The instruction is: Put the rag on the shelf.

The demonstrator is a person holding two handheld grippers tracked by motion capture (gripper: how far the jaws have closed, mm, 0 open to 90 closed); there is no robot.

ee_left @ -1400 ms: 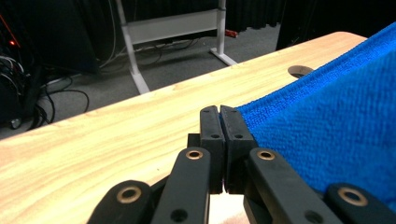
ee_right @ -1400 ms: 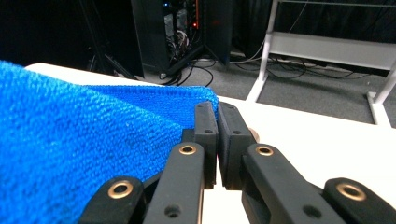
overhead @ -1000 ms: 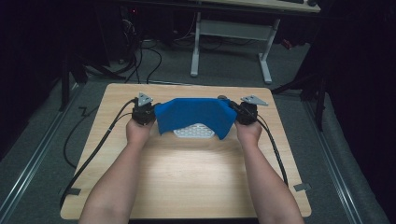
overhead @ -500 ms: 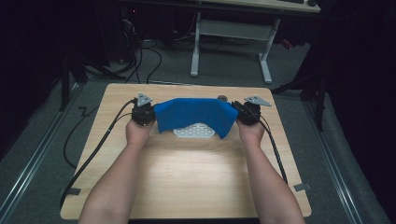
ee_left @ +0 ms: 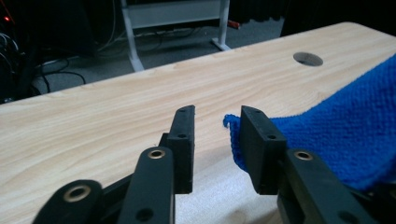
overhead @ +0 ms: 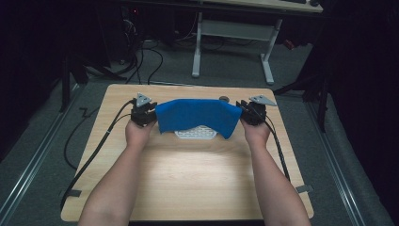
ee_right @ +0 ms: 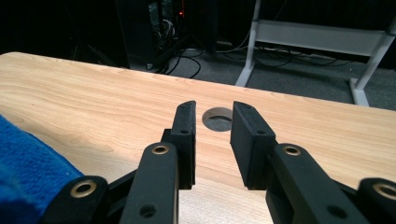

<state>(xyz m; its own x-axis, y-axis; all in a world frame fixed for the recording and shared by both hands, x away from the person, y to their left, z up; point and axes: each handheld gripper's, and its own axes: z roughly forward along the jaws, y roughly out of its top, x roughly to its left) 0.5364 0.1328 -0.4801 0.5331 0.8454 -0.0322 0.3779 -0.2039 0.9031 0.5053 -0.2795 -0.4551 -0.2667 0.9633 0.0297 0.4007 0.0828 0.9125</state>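
Blue terry cloth [overhead: 196,115]: soft, light; grip corners. Left gripper [ee_left: 215,122] and right gripper [ee_right: 213,119] jaws parted, empty.

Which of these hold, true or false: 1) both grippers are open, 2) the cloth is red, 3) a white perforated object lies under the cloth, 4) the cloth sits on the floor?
1) True: the left gripper and the right gripper both show a gap between their jaws.
2) False: the cloth is blue.
3) True: the white perforated object peeks out below its near edge.
4) False: it is over the wooden table, between the grippers.
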